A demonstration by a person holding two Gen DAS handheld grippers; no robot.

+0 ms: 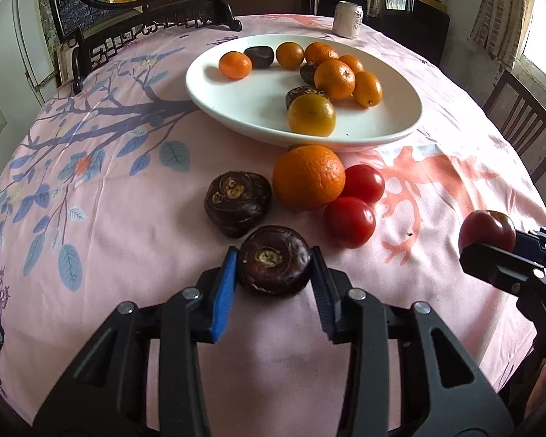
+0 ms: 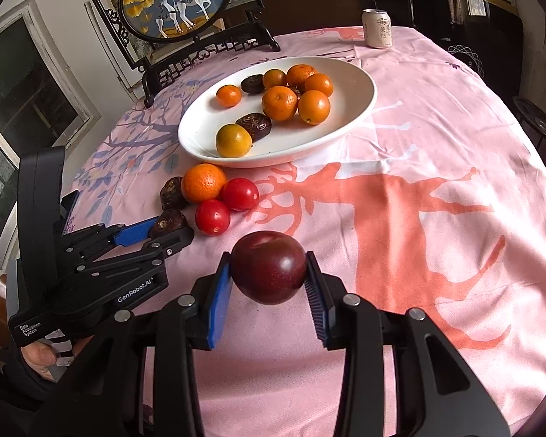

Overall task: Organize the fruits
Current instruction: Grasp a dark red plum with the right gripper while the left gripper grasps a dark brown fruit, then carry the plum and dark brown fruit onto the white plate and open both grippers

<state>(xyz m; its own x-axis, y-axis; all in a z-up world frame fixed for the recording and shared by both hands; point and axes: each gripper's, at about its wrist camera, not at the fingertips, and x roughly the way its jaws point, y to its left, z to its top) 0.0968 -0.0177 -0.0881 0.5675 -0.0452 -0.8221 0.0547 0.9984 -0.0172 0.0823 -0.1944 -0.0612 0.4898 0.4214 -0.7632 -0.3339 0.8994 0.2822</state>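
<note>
Table: a round top is covered by a pink tablecloth [image 1: 127,225] printed with blue branches and a coral deer shape.
Screen: a dark carved frame with a round deer painting [image 2: 174,3] is stood at the far left edge of the table.
Plate: a white oval plate [image 1: 236,102] is set far of centre; small oranges and dark water chestnuts are held in it, with a yellowish orange [image 1: 311,115] at its near rim.
Left gripper: the left gripper [image 1: 273,273] is seen clenched on a water chestnut [image 1: 275,260], which is pressed between both blue pads at the near middle of the cloth.
Right gripper: the right gripper [image 2: 269,273] is seen clamped on a dark red plum [image 2: 268,266], which is held between both fingers above the cloth, right of the left gripper.
Can: a pale drink can [image 2: 376,29] is stood at the far edge.
Loose orange: a large orange [image 1: 308,177] is laid just near the plate, touching a tomato.
Tomatoes: two red tomatoes [image 1: 350,222] are laid side by side, right of the orange.
Second chestnut: another water chestnut [image 1: 237,204] is laid left of the orange, just far of the held one.
</note>
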